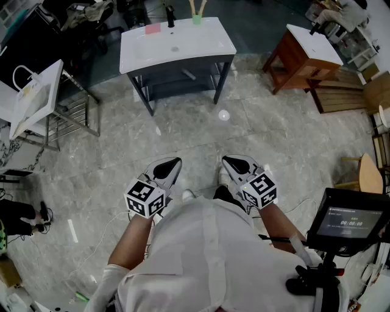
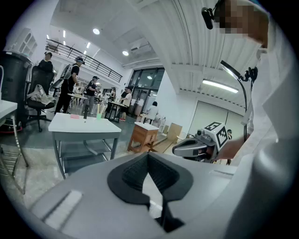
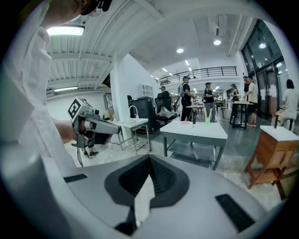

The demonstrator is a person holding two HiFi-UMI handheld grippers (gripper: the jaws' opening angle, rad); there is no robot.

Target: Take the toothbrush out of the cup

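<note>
A small green cup (image 1: 197, 19) stands at the back edge of the white washbasin table (image 1: 201, 46), far ahead of me, with beige toothbrush handles (image 1: 202, 7) sticking up out of it. A black tap (image 1: 170, 15) and a pink item (image 1: 153, 28) are beside it. My left gripper (image 1: 175, 163) and right gripper (image 1: 226, 161) are held side by side close to my body, both shut and holding nothing. The cup (image 2: 98, 115) is tiny in the left gripper view, beyond my left gripper (image 2: 148, 157). It is just as distant (image 3: 207, 121) beyond my right gripper (image 3: 149, 158).
A brown wooden cabinet with a white top (image 1: 304, 52) stands right of the table, with a wooden pallet (image 1: 341, 91) behind it. Another white basin on a metal rack (image 1: 36, 97) is at left. A monitor on a stand (image 1: 353, 222) is at my right. Several people stand far off.
</note>
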